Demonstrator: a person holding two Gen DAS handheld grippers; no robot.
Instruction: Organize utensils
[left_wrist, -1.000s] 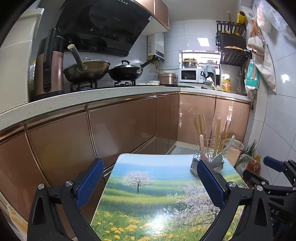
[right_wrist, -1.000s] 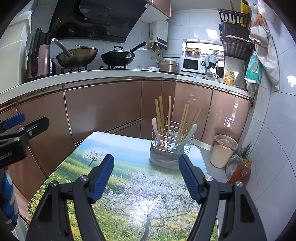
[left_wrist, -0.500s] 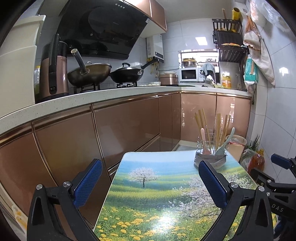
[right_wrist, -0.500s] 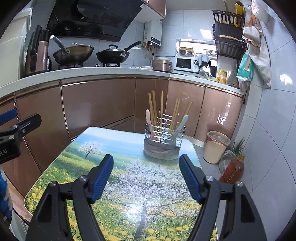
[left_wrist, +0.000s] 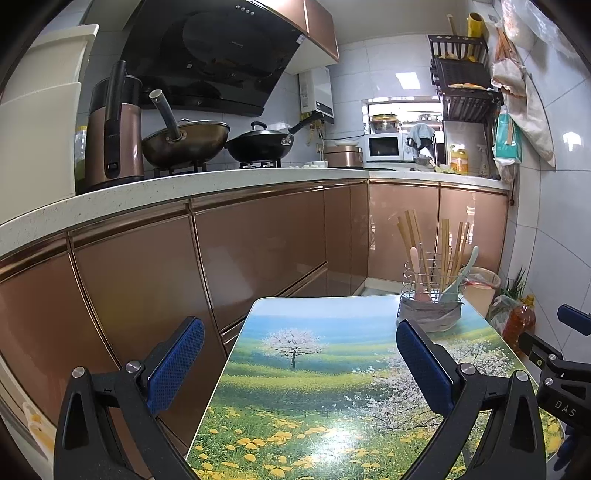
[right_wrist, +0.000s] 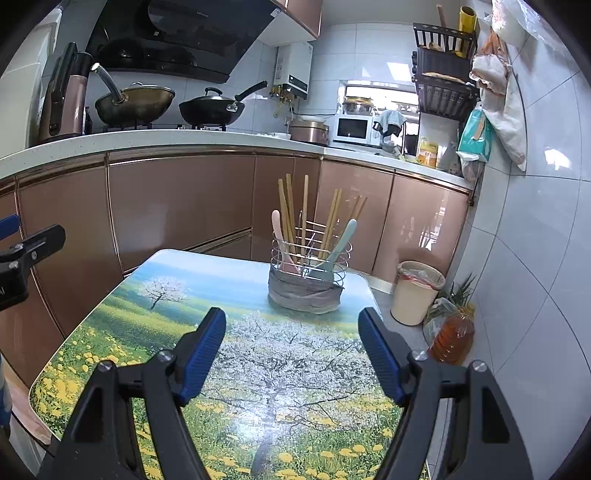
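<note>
Tipping is the big worry imo: the wire utensil holder (right_wrist: 306, 275) sits near the far right corner of the table (right_wrist: 155, 332), tall chopsticks (right_wrist: 291, 214) sticking up. Both the left gripper (left_wrist: 299, 360) and right gripper (right_wrist: 291, 350) are spread wide, empty. One clumsy bump topples it.

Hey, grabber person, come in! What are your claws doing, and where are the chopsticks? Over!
Both grippers, left and right, open, empty. Chopsticks upright in wire holder, far end of table. Nothing in the way.
</note>
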